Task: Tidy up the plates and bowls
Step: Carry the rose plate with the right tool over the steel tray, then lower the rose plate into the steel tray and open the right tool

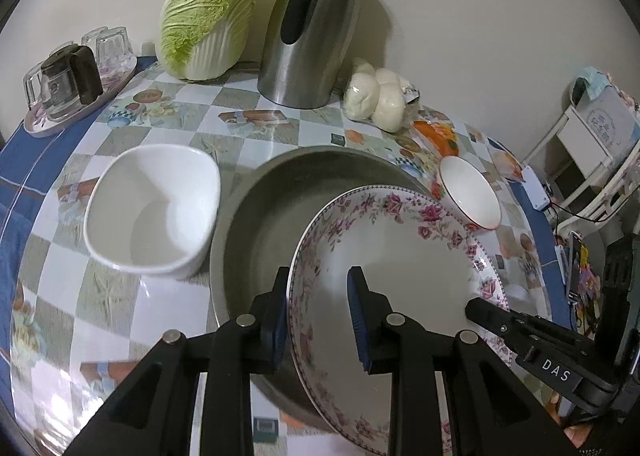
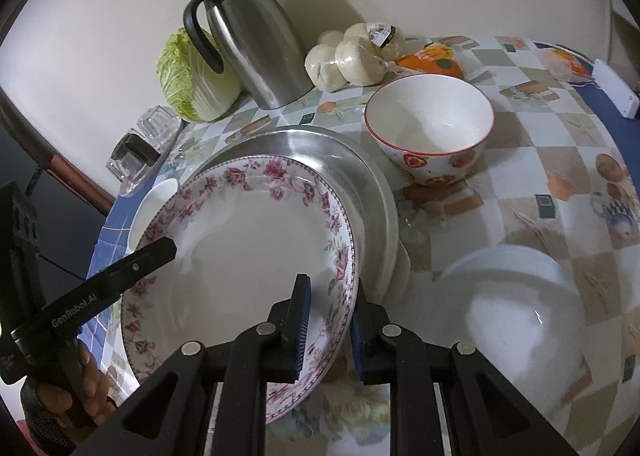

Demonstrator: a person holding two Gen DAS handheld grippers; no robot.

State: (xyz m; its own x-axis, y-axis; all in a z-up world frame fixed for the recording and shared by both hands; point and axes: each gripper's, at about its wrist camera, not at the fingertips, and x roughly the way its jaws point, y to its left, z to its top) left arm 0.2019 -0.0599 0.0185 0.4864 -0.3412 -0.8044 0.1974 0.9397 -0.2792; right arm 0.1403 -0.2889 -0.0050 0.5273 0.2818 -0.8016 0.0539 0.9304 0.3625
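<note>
A floral-rimmed plate [image 1: 400, 256] [image 2: 248, 252] hangs tilted over a round steel pan [image 1: 280, 196] [image 2: 360, 176]. My left gripper [image 1: 320, 308] is shut on the plate's left rim. My right gripper [image 2: 330, 320] is shut on its right rim, and its finger shows in the left wrist view [image 1: 492, 314]. A square white bowl [image 1: 152, 208] stands left of the pan. A round bowl with a red rim [image 1: 470, 192] [image 2: 430, 128] stands at the pan's right. A white bowl [image 2: 516, 316], blurred, sits near right.
A steel jug [image 1: 312, 28] [image 2: 248, 40], a cabbage [image 1: 208, 20] [image 2: 188, 76], bagged white buns [image 1: 376, 96] [image 2: 352, 56] and a tray of glasses [image 1: 72, 80] stand along the wall. The table edge falls off at left and right.
</note>
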